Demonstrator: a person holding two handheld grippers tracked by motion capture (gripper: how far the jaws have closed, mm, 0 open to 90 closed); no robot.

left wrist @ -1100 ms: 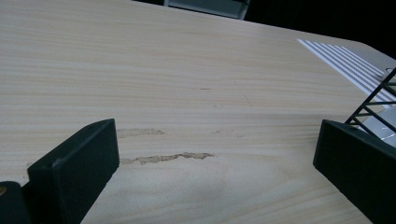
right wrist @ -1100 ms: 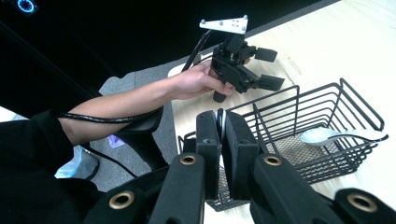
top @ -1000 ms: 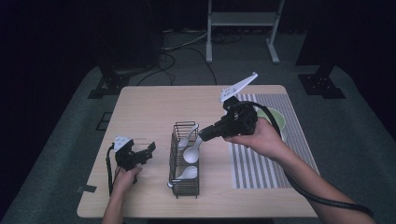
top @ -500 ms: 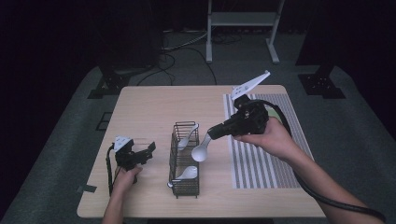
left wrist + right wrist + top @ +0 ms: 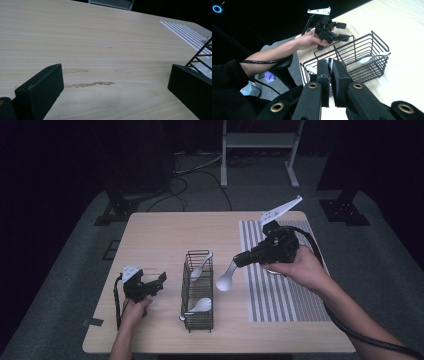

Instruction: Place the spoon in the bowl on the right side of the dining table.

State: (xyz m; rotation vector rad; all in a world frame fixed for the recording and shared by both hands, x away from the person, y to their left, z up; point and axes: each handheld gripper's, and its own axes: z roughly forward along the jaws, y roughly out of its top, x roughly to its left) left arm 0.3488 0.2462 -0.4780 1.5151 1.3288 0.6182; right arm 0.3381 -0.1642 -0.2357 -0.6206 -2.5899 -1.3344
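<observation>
right gripper (image 5: 239, 260): clamped on spoon (image 5: 225, 279) | left gripper (image 5: 159, 282): jaws apart, empty | basket (image 5: 198, 320): two spoons | spoons: three

Lit tabletop in a dark room

Overhead light falls on the pale wooden table (image 5: 165, 240), while the floor and background sink into near black. The high view is soft and slightly grainy. In the left gripper view the near jaws blur and cast soft shadows on the wood; the right gripper view is sharper, its far table corner glaring.
</observation>
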